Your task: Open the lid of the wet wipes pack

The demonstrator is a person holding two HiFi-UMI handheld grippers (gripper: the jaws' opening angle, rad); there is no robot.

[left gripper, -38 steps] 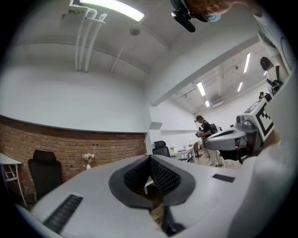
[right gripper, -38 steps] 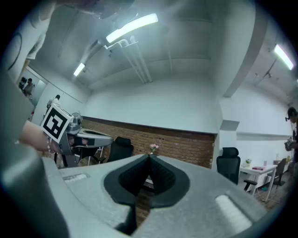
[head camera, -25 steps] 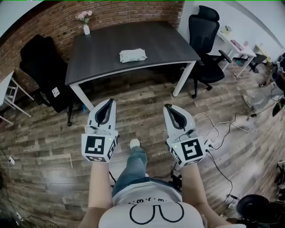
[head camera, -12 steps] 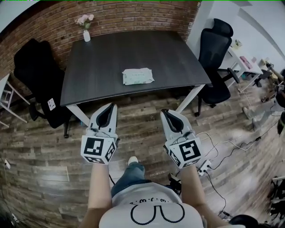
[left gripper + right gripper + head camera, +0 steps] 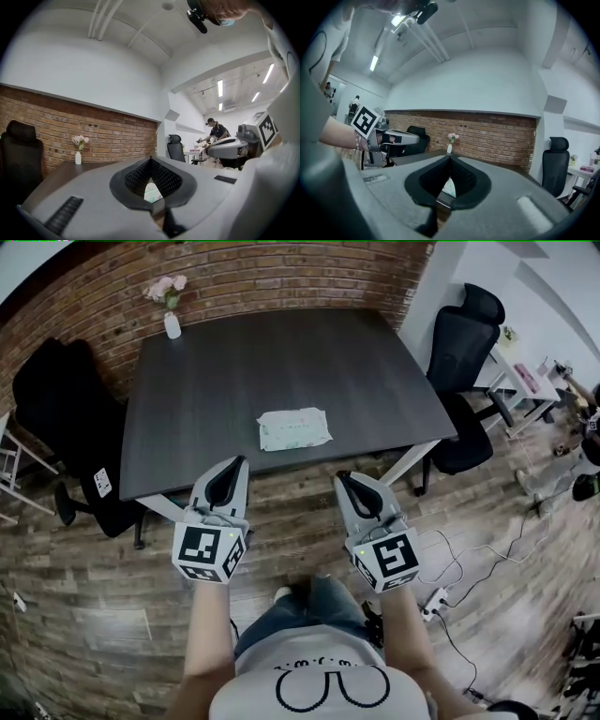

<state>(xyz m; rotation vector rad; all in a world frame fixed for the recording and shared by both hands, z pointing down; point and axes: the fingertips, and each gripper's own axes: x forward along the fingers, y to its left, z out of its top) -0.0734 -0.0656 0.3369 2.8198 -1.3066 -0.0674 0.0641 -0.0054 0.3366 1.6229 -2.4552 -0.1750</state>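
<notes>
A pale green wet wipes pack (image 5: 293,428) lies flat near the front edge of the dark table (image 5: 206,381), its lid down. My left gripper (image 5: 239,460) and right gripper (image 5: 340,476) are both shut and empty, held level side by side just short of the table's front edge, apart from the pack. Through the shut jaws of the left gripper (image 5: 151,161) I glimpse the pack (image 5: 153,193). The right gripper (image 5: 450,159) frames a sliver of the pack (image 5: 449,187) the same way.
A white vase with pink flowers (image 5: 171,315) stands at the table's far left corner by the brick wall. Black office chairs sit left (image 5: 56,399) and right (image 5: 473,343) of the table. Cables and a power strip (image 5: 436,596) lie on the wood floor.
I have walked toward the table, which now sits much closer and larger in the head view. Both grippers travelled forward with me, still shut and side by side.
</notes>
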